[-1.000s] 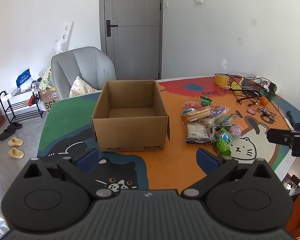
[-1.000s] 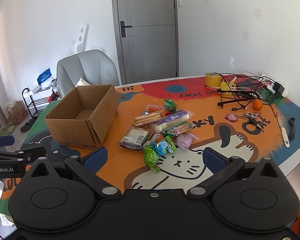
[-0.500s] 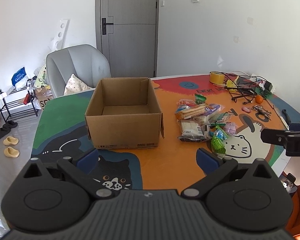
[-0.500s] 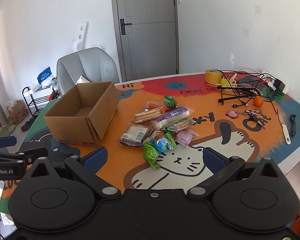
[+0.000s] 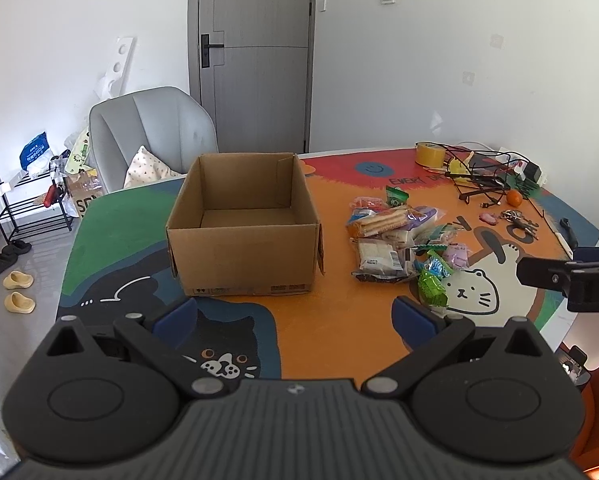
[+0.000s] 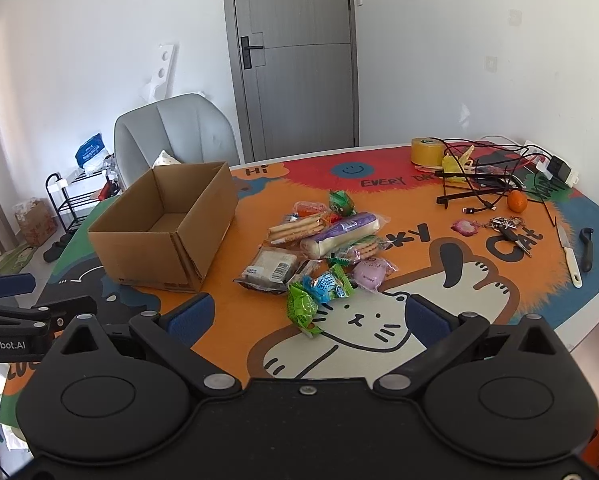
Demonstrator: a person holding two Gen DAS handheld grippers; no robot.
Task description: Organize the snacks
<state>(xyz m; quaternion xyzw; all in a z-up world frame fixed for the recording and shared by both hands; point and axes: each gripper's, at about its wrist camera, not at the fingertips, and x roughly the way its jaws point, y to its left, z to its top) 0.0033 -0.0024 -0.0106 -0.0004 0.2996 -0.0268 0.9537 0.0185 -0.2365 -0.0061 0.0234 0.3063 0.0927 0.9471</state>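
An open, empty cardboard box (image 5: 243, 236) (image 6: 167, 228) stands on the cartoon-printed table (image 5: 331, 328). To its right lies a pile of snack packets (image 5: 403, 240) (image 6: 323, 252): biscuits, a purple roll, a green bag (image 6: 301, 308), a pink one. My left gripper (image 5: 295, 314) is open above the near table edge, in front of the box, holding nothing. My right gripper (image 6: 309, 314) is open too, just short of the green bag. Each gripper shows at the edge of the other's view.
At the table's far right lie a tape roll (image 6: 425, 150), tangled cables (image 6: 483, 176), an orange (image 6: 515, 202), keys (image 6: 507, 226) and a knife (image 6: 569, 250). A grey chair (image 5: 151, 136) stands behind the box, with a shoe rack (image 5: 23, 204) and slippers on the floor at the left.
Both views have shifted a little; the box and snacks sit slightly farther and lower left in the left wrist view. Nothing on the table moved. Both grippers stayed open.
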